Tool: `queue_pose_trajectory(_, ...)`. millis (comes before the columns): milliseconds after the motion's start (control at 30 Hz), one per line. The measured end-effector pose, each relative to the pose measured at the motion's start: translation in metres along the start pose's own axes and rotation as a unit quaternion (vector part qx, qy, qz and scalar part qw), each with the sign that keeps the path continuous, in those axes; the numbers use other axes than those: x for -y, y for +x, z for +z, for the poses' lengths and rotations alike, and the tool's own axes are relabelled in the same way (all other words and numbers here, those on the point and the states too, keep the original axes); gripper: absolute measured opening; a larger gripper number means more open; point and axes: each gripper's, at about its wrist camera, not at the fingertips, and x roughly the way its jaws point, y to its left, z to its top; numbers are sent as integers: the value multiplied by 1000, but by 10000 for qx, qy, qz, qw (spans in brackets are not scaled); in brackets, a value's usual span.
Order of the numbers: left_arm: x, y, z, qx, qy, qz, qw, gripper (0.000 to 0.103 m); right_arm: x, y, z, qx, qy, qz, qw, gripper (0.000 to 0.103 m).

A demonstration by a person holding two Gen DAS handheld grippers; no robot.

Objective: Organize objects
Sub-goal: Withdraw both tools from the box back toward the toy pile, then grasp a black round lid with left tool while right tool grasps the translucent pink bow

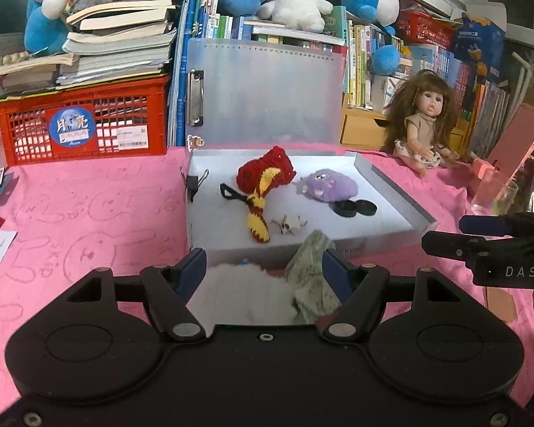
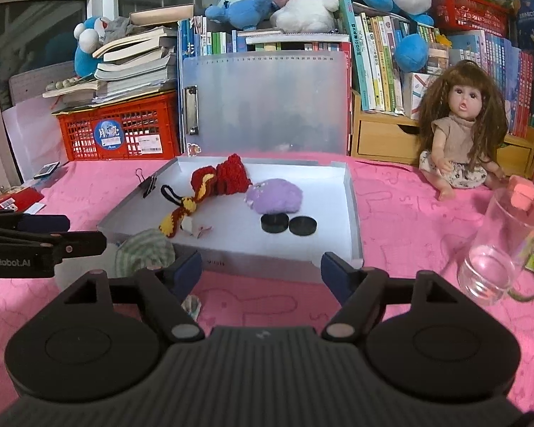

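Note:
A shallow white box (image 1: 391, 192) (image 2: 352, 213) lies on the pink cloth with its translucent lid (image 1: 267, 96) standing up behind it. Inside are a red and yellow crochet piece (image 1: 263, 178) (image 2: 217, 181), a purple plush (image 1: 329, 186) (image 2: 276, 197), two black discs (image 1: 356, 208) (image 2: 288, 224) and a small white figure (image 1: 288, 226). My left gripper (image 1: 262, 270) (image 2: 87, 233) is at the box's near edge, shut on a white fluffy toy with green striped cloth (image 1: 309, 270) (image 2: 146, 249). My right gripper (image 2: 261, 270) (image 1: 445, 233) stands open over bare cloth in front of the box.
A glass cup (image 2: 498, 249) stands right of the box, with a doll (image 2: 459, 135) seated behind it. A red crate (image 1: 82, 121) under stacked books, upright books and plush toys line the back. A binder clip (image 2: 147, 183) grips the box's left wall. A small shell-like item (image 2: 192, 306) lies by my right gripper.

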Motion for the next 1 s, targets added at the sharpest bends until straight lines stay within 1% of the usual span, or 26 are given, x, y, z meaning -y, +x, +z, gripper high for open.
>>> queue_pose_trajectory(400, -3, -34, -42, -36, 34, -7, 10000, 68, -3, -10, -28, -184, -7, -53, 9998, 84)
queue_pose_trajectory(467, -3, -40, -48, -37, 37, 12, 10000, 67, -3, -11, -32, -213, 12, -38, 9998, 84)
queue_pose_trajectory(533, -4, -46, -54, -11, 35, 8, 10000, 63, -3, -12, -35, -231, 16, -52, 9997, 84)
queue_pose_trajectory(700, -5, -60, -67, -20, 29, -9, 10000, 60, -4, -14, -42, -301, 35, -63, 9995, 84)
queue_pose_trajectory(1000, 0, -72, -88, -139, 197, -43, 9997, 55, -8, -14, -52, -419, -9, -67, 9991, 84)
